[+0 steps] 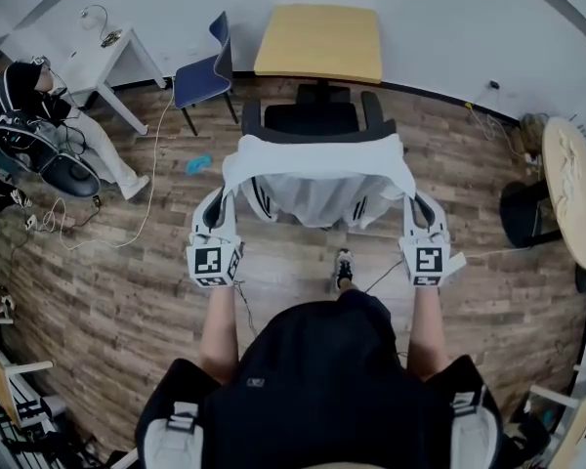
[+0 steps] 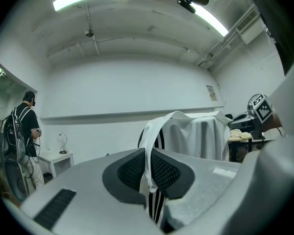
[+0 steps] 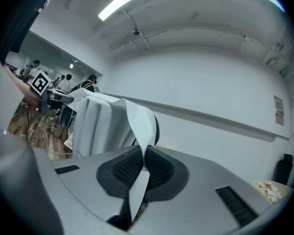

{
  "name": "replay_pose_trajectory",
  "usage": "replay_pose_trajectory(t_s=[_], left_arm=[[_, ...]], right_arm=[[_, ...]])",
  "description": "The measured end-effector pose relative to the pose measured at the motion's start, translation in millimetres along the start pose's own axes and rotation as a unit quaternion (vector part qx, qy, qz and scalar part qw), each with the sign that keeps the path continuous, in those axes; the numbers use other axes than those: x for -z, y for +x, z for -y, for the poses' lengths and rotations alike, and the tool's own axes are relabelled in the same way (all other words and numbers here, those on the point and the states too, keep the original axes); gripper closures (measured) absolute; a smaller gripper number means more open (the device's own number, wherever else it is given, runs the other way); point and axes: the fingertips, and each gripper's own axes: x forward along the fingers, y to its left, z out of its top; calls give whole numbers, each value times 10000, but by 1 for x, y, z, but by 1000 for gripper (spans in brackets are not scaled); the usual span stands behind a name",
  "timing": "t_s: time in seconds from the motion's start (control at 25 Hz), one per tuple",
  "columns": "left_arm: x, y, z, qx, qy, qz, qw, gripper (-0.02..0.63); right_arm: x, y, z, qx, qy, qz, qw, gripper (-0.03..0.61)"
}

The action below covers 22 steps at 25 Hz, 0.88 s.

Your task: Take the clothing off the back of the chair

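Note:
A white garment with black stripes [image 1: 317, 176] hangs stretched between my two grippers, in front of the black chair [image 1: 317, 117] and over its back. My left gripper [image 1: 218, 201] is shut on the garment's left edge [image 2: 148, 160]; the cloth runs pinched between its dark pads [image 2: 132, 173]. On the other side, the right gripper [image 1: 417, 203] is shut on the garment's right edge [image 3: 143, 161], a white strip passing between its pads [image 3: 161, 169]. In the left gripper view the garment [image 2: 196, 136] drapes ahead, with the right gripper's marker cube [image 2: 259, 107] beyond it.
A yellow table [image 1: 320, 42] stands behind the chair by the wall. A blue chair [image 1: 205, 74] and a white desk [image 1: 98, 57] are at the back left, where a person [image 1: 39, 115] sits. A round table [image 1: 571, 189] is at the right. Cables lie on the wooden floor [image 1: 127, 291].

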Motion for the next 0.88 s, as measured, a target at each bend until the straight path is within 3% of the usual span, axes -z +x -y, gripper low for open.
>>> replay_pose_trajectory(t_s=[0.56, 0.76, 0.88], left_arm=[[-6, -40, -10, -17, -75, 183, 9998, 603], [15, -54, -8, 157, -169, -172, 9996, 603], [22, -66, -8, 200, -313, -183, 9991, 603]], right_arm=[[-5, -41, 3, 328, -77, -21, 9994, 571], [13, -55, -17, 223, -533, -412, 9975, 571], [16, -63, -36, 90, -676, -397, 9969, 571]])
